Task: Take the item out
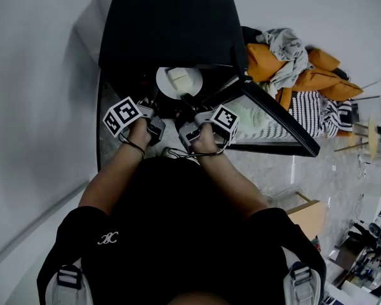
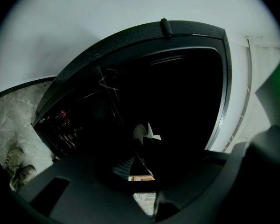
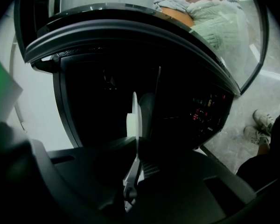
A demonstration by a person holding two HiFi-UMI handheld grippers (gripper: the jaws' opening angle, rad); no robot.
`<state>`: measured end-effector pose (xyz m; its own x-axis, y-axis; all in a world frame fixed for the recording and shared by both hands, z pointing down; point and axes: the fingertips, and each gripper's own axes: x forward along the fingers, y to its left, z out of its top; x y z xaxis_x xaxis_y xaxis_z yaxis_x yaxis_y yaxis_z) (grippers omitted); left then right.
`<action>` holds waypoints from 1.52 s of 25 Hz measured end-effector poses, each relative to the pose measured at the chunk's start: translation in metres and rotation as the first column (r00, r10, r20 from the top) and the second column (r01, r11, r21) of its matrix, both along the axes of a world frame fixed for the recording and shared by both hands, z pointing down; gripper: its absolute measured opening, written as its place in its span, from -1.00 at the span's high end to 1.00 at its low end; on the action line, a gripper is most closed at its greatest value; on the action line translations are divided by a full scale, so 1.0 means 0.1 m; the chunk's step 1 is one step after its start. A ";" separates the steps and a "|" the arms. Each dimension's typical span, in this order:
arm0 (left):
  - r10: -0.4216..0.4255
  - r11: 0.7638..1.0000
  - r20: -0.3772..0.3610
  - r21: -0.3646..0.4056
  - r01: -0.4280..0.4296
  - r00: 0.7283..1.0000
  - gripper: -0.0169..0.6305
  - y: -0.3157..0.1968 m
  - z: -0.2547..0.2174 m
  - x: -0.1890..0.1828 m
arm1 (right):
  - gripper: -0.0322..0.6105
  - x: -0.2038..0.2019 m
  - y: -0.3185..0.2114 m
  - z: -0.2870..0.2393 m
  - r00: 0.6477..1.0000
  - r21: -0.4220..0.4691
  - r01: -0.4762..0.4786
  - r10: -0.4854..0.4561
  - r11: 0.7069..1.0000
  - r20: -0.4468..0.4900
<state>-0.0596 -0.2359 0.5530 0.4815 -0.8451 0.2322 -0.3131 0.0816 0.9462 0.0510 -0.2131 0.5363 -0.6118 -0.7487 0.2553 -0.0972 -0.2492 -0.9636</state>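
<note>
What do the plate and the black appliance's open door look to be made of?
Plate: smooth, white, with a soft sheen. It is probably glazed ceramic, though melamine would look the same. Door: a dark matte frame, plastic or painted metal, around a glossy panel that looks like glass, since the striped cloth shows in it.

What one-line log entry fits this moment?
left gripper: shut on plate | right gripper: shut on plate | plate: at open oven, pale block on top

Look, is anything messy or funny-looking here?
Only the heap of clothes, dumped in a tangle over the orange cushions to the right of the black appliance. The white plate has its pale block sitting on it, and nothing looks spilled or broken.
</note>
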 end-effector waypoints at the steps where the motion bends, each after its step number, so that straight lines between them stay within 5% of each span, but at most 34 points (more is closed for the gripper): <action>1: -0.002 1.000 0.001 0.000 0.002 1.000 0.79 0.05 -0.01 0.02 | 0.83 0.02 0.06 -0.03 1.000 0.012 0.010 -0.010 1.000 -0.001; 11: -0.020 1.000 0.011 0.003 0.020 1.000 0.79 0.41 -0.32 0.11 | 0.83 0.15 0.59 -0.47 0.997 0.100 0.072 -0.074 0.992 0.018; 21: -0.024 1.000 -0.002 0.015 0.024 1.000 0.79 -0.03 -0.05 0.01 | 0.83 0.13 0.54 -0.42 0.995 0.172 0.104 -0.104 0.980 -0.012; 38: -0.074 0.987 0.154 0.151 0.050 0.985 0.75 -0.73 -0.05 -0.17 | 0.83 0.25 0.61 -0.42 0.995 0.184 0.087 -0.077 0.979 -0.060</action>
<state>-0.0761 -0.3086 0.5485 0.3942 -0.9026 0.1729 -0.4590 -0.0303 0.8879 0.0763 -0.1526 0.4947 -0.6623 -0.7342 0.1497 -0.1616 -0.0551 -0.9853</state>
